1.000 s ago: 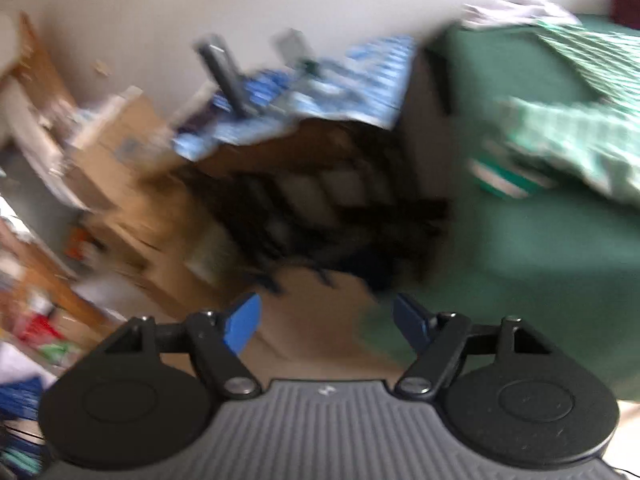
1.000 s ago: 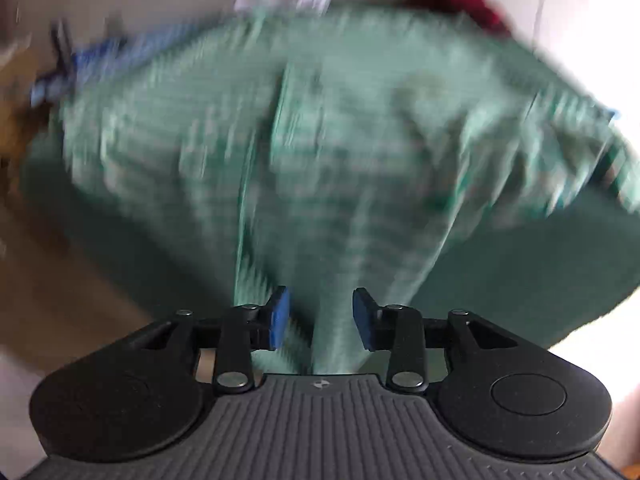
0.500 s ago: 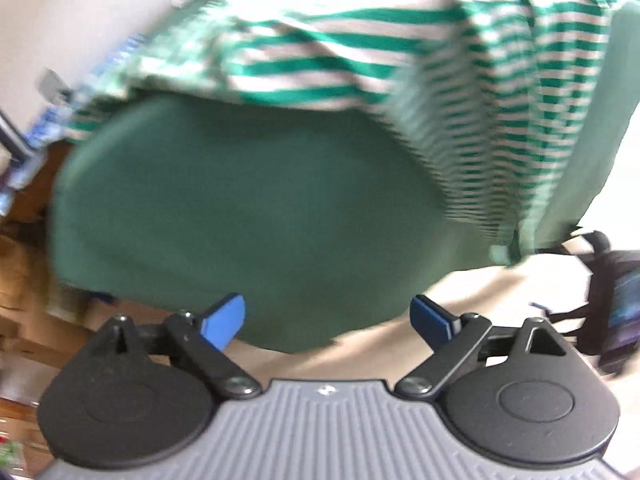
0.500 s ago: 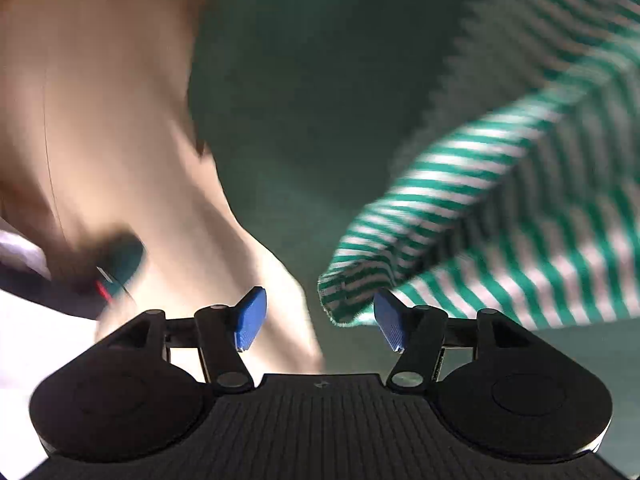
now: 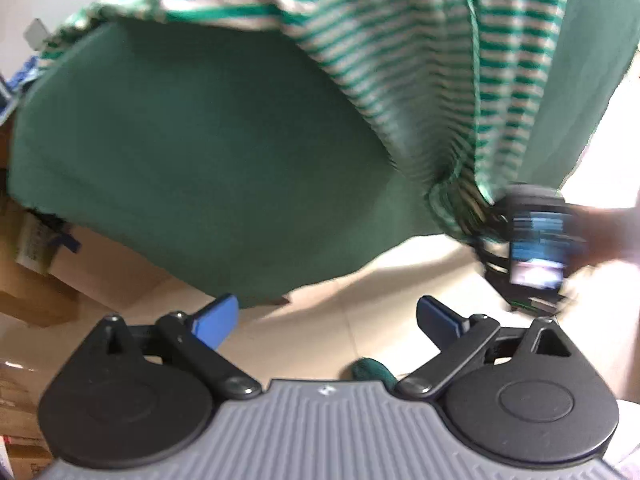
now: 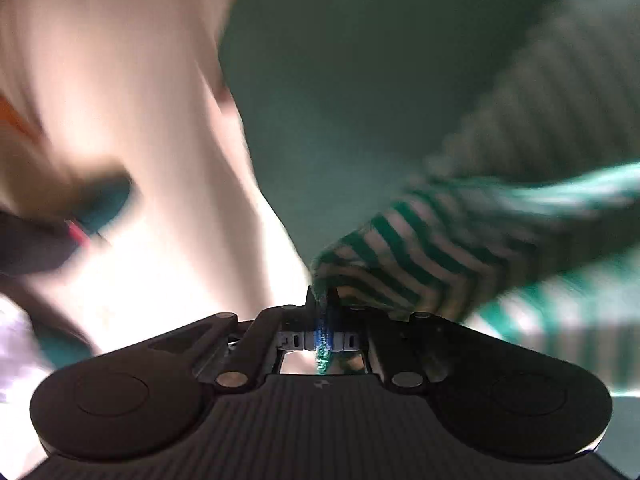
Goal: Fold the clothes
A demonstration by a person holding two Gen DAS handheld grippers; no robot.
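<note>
Left wrist view. Left gripper [image 5: 326, 316], blue-tipped and black-armed, spread wide, nothing between the fingers, hovering over pale floor [image 5: 344, 292] just off the edge of a dark green cloth-covered surface [image 5: 192, 140]. Green-and-white striped knit garment [image 5: 440, 72] draped from the far top of that surface down toward the right, tapering to a bunched corner at lower right; long axis diagonal, upper left to lower right, stripes crossing it. Corner ending at the right gripper [image 5: 486, 214], seen from outside: blurred dark body with a lit phone-like screen [image 5: 538, 250], a person's hand [image 5: 612, 232] behind it, blurred. Brown cardboard boxes [image 5: 36, 280] at left edge below the green surface; contents not readable. Small dark green scrap [image 5: 370, 370] low between the gripper arms, identity unclear.

Right wrist view. Heavy motion blur. Right gripper [image 6: 325, 304] clenched, fingers pressed together on a pinched fold of the striped garment [image 6: 432, 252]; a thin edge of green fabric showing through the gap behind the fingertips. Garment running away to the right and upward from the pinch, stripes sharp near the tips, smeared farther out. Green surface [image 6: 360, 80] behind, pale floor [image 6: 140, 120] at left. Dark blurred shape with a red streak [image 6: 76, 228] at far left, not identifiable.
</note>
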